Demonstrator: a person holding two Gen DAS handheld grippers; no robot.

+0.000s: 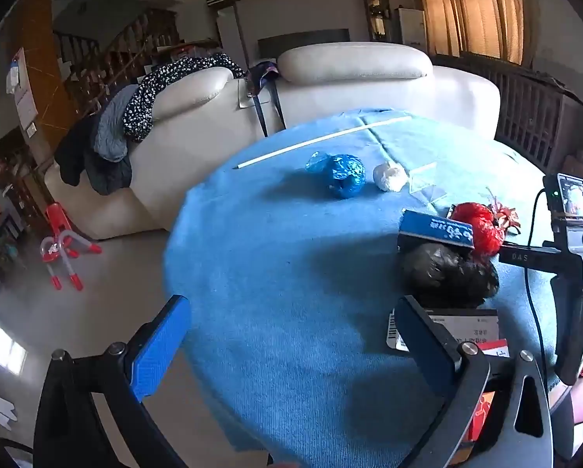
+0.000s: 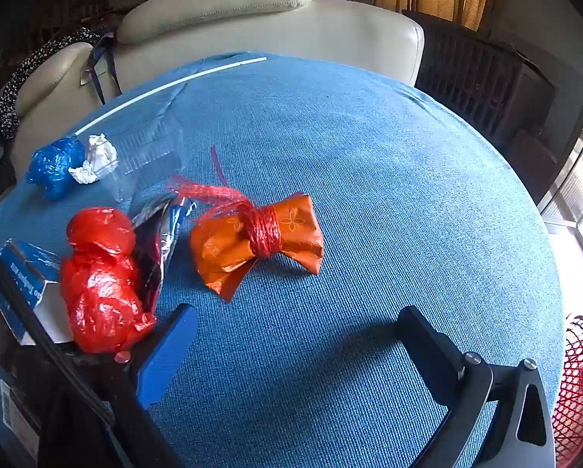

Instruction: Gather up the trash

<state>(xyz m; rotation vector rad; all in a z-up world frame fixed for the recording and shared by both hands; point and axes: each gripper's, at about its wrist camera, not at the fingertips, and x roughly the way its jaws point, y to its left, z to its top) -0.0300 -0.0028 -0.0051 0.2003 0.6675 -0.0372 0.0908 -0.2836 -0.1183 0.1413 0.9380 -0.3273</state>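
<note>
— On the blue cloth of the round table, what would you go for first?

— From the right wrist view, the orange wrapper tied with red string. It lies at about twelve o'clock from the right gripper, near and clear of the rest, so I judge it the easiest pick. The jaws stand wide apart and hold nothing.

— How should it be taken?

— I'd close over the bound waist, where the string bunches it. The flared ends look like they would crumple and slip.

— And the left side?

— The left gripper is also spread and empty, held low over the near edge of the table and tipped slightly downward. A black bag sits at its one o'clock with a blue box on top. The red bag is just behind them. A printed card lies close by its right finger.

— Anything farther off?

— A blue crumpled bag and a white paper ball sit side by side near twelve o'clock, and a white straw lies beyond them.

— Where does it all go?

— Probably the red basket at the right gripper's four o'clock, below the table edge, though that's my guess.
</note>
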